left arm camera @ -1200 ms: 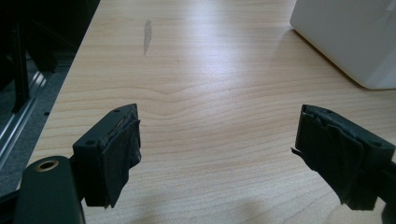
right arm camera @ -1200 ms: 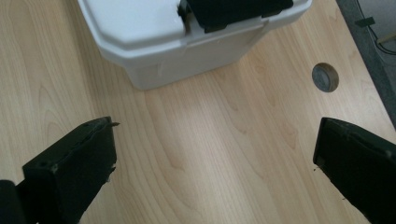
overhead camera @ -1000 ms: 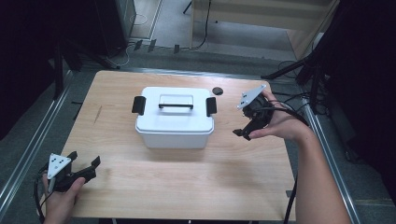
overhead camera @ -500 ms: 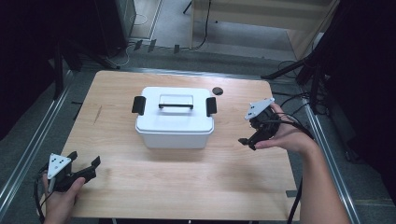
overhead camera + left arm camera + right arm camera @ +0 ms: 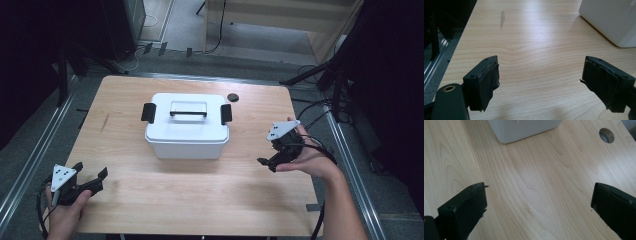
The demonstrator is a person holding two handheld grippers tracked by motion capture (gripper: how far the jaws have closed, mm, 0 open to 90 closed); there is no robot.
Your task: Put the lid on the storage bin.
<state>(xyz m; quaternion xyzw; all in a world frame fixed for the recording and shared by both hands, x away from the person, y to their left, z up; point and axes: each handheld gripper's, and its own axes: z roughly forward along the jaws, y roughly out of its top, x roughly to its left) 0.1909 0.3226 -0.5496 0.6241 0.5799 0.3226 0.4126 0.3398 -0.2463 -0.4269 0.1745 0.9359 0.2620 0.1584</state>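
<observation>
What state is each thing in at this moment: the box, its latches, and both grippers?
White box: lid on, upright on the table.
Side latches: down against the lid.
Left gripper: jaws open, holding nothing.
Right gripper: jaws open, holding nothing, beside the box.

A lab: stands (image 5: pixel 332 75) and floor cables (image 5: pixel 150 30) ring the table (image 5: pixel 200 200).

Soft overhead light brightens the pale wooden counter (image 5: pixel 200 200); surroundings fall dark. A glare streak crosses the wood in the left gripper view. The black padded fingers (image 5: pixel 484 82) look slightly blurred.
</observation>
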